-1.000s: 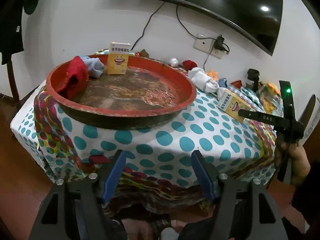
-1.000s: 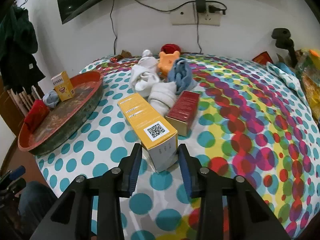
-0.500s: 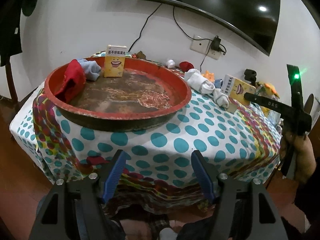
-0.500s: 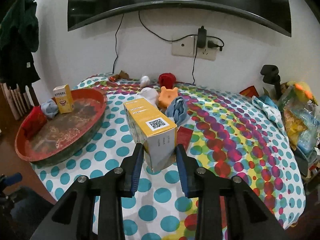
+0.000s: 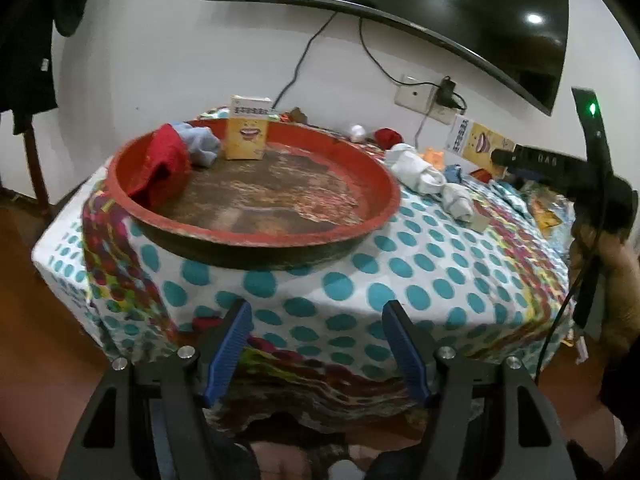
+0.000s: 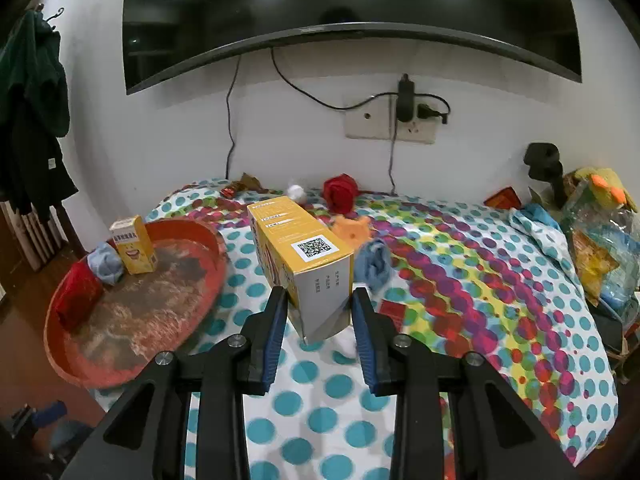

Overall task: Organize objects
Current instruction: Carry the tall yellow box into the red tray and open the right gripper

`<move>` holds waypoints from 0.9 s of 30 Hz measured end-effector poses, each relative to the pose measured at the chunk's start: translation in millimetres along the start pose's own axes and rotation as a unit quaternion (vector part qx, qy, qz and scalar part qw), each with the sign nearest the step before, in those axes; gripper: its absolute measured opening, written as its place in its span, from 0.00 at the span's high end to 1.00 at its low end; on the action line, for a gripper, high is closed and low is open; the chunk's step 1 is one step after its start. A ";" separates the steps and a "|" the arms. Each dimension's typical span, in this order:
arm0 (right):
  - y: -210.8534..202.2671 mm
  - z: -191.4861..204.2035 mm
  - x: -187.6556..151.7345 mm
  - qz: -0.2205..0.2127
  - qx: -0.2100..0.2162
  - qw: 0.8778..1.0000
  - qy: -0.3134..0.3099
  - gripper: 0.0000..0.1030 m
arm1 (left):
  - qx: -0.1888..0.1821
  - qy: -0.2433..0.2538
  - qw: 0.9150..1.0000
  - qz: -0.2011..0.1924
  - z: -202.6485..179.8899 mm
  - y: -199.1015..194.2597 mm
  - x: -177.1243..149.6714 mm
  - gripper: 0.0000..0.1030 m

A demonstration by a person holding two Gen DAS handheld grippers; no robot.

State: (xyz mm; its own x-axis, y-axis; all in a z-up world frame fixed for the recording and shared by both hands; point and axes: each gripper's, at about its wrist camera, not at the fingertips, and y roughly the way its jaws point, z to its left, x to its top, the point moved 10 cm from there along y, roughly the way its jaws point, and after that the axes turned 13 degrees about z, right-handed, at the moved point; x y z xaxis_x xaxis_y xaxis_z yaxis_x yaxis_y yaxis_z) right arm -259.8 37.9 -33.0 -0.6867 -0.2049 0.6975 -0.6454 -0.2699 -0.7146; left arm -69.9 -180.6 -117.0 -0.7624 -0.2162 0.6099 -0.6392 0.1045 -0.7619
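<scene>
My right gripper (image 6: 318, 324) is shut on a long yellow box (image 6: 304, 256) and holds it in the air above the dotted tablecloth (image 6: 460, 280). The held box also shows in the left wrist view (image 5: 478, 140), at the right. A round red tray (image 6: 212, 248) at the table's left holds a small yellow box (image 6: 134, 244), a blue sock (image 6: 106, 266) and a red cloth (image 6: 78, 294). My left gripper (image 5: 316, 344) is open and empty, below the table's near edge, in front of the tray (image 5: 372, 216).
White socks (image 5: 424, 172), a blue sock (image 6: 374, 264), an orange toy (image 6: 352, 230), a red yarn ball (image 6: 340, 192) and a flat red box (image 6: 394, 312) lie on the table. Bags and a plush duck (image 6: 600, 224) crowd the right edge. A TV (image 6: 352, 12) hangs above.
My right gripper has lifted the long yellow box off the table and carried it up and toward the tray. My left gripper has stayed open and nearly still.
</scene>
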 end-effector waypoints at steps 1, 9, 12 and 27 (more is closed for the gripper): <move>0.4 4.1 1.8 -0.002 0.002 1.000 0.001 0.70 | 0.006 -0.005 1.000 0.000 3.4 0.2 0.3 0.32; 11.9 40.9 18.1 0.002 0.025 1.000 0.005 0.70 | 0.032 -0.041 0.999 0.005 27.8 1.9 1.5 0.32; 15.2 56.1 23.9 0.002 0.030 1.000 -0.001 0.70 | 0.035 -0.038 0.999 0.003 27.3 0.9 2.1 0.32; 18.4 124.2 41.3 0.002 0.061 0.997 -0.046 0.70 | 0.043 -0.049 0.998 -0.003 34.4 -4.3 6.4 0.32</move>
State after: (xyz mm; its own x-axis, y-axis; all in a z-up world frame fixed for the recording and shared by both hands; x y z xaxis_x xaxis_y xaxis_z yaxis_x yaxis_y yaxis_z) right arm -258.5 -92.4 -10.8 -0.6517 -0.2906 0.7006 -0.5932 -0.3804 -0.7095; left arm -68.5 -215.8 -117.3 -0.7423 -0.3106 0.5937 -0.6297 0.0208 -0.7765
